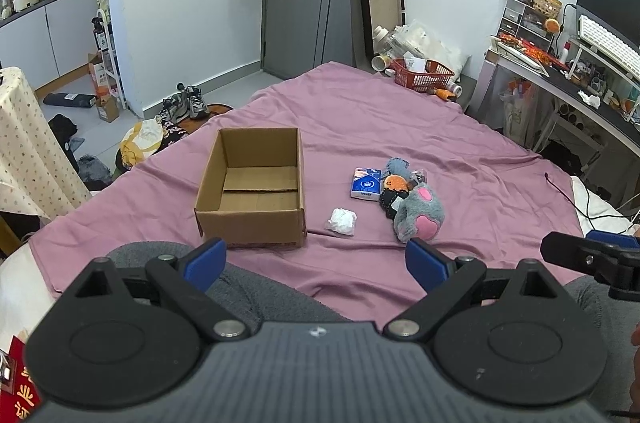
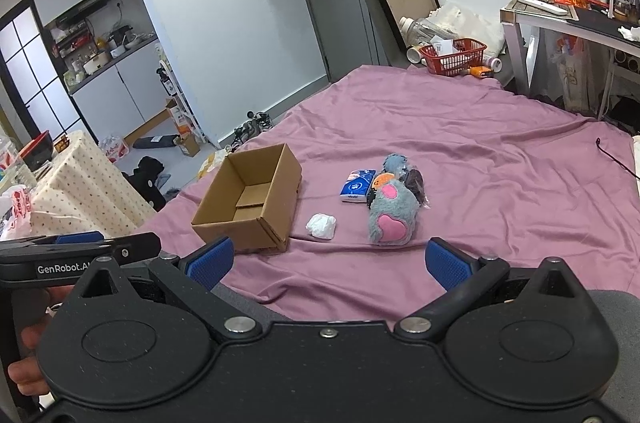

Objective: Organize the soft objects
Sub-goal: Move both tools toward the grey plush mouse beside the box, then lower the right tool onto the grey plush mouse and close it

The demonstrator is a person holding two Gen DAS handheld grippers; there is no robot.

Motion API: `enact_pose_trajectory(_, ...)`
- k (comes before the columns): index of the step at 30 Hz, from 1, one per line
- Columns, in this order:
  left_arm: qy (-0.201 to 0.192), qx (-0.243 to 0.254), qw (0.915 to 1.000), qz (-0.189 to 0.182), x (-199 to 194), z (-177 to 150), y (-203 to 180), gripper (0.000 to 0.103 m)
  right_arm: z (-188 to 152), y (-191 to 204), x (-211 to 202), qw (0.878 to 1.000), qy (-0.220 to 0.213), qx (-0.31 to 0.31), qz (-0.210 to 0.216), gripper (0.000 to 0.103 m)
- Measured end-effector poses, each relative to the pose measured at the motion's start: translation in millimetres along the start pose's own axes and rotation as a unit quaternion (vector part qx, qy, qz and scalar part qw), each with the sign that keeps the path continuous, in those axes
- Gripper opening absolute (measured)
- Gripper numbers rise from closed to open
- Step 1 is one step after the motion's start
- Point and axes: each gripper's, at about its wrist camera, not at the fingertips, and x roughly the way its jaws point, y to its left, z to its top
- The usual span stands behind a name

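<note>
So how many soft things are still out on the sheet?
4 that I can make out: the white wad nearest the box, the tissue pack, the grey plush, and a dark bagged toy behind it. More may be hidden.

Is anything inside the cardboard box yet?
No. In the left wrist view the cardboard box shows only its bare floor, while the grey plush toy lies on the purple sheet beside it.

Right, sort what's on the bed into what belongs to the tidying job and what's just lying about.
Belongs to the job:
cardboard box, empty
grey plush toy
tissue pack
white wad
small soft items behind the plush

Just lying about:
red basket
shoes
framed board
keyboard
</note>
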Motion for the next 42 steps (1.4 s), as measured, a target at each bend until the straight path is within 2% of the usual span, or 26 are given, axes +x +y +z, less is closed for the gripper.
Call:
enact_pose_trajectory(3,-0.005,-0.003,1.0,0.0,2.2,0.0,2.9,0.096,0.0,0.2,1.4,1.0,0.003,-0.002,-0.001,0.103)
enact_pose_trajectory(16,0.016,-0.002,0.9999,0.003,22.8,10.3,-1.0,0.096,5.9,-9.7,21.7,1.0,0.01,0.006,-0.002,0.103)
enact_pose_trajectory(19,0.004,-0.009,1.0,-0.003,29.4,13.0,-0.7,0.096,9.6,-12.5,30.2,1.0,0.013,0.007,-0.011,0.103)
enact_pose_trajectory(24,0.002,-0.035,0.9993,-0.013,45.1,19.3,-3.1,0.096,14.7,-23.2,39.2,1.0,0.008,0.017,-0.015,0.103)
enact_pose_trajectory(32,0.006,-0.02,0.9998,0.001,76.8,27.8,-12.8,0.095,20.4,-38.1,56.0,1.0,0.004,0.013,-0.019,0.103)
enact_pose_trajectory(42,0.022,-0.019,0.9996,-0.002,114.0,32.2,-23.3,0.093,24.9,-60.1,84.2,0.999,0.016,0.037,-0.006,0.092)
